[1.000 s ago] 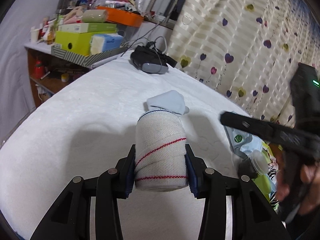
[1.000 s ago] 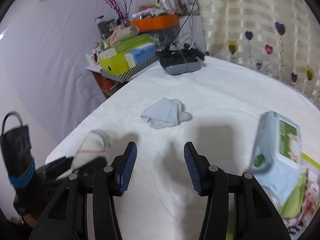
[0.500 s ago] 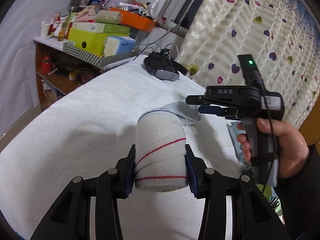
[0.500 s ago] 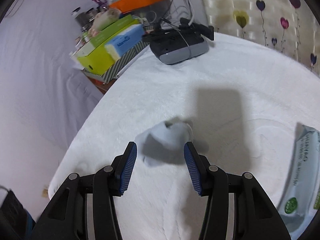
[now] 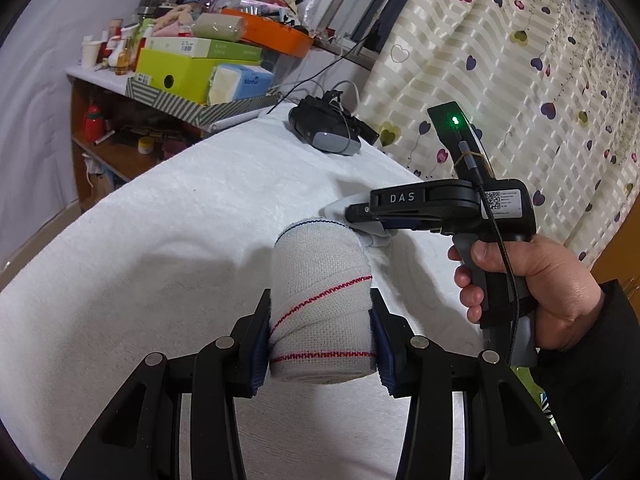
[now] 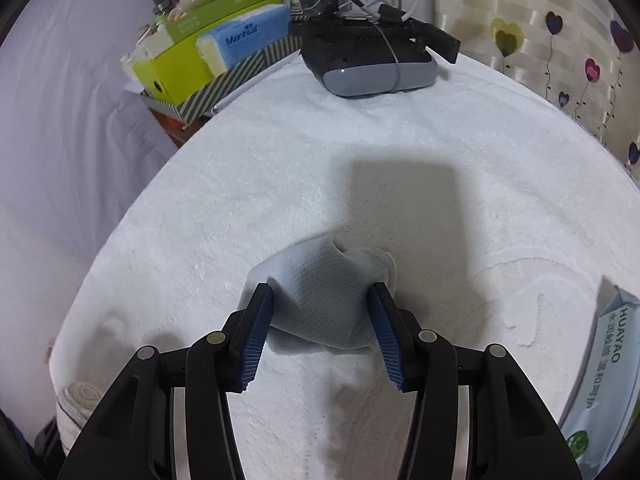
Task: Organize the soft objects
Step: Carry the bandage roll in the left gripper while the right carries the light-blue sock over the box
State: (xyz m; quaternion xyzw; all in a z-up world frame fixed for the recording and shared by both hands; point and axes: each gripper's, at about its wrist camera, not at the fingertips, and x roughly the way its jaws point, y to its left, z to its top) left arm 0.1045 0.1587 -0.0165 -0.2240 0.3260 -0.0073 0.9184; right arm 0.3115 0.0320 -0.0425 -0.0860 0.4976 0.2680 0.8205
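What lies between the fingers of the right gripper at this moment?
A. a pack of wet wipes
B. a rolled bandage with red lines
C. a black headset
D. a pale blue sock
D: in the right wrist view the right gripper straddles the pale blue sock lying on the white towel, its jaws having just been closing around it.

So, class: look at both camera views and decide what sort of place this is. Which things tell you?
Most likely a lived-in room at home, perhaps a bedroom. The heart-patterned curtain, the cluttered shelf unit stacked with boxes and bottles, and the white towel-like cover on the work surface all suggest a household, not a lab.
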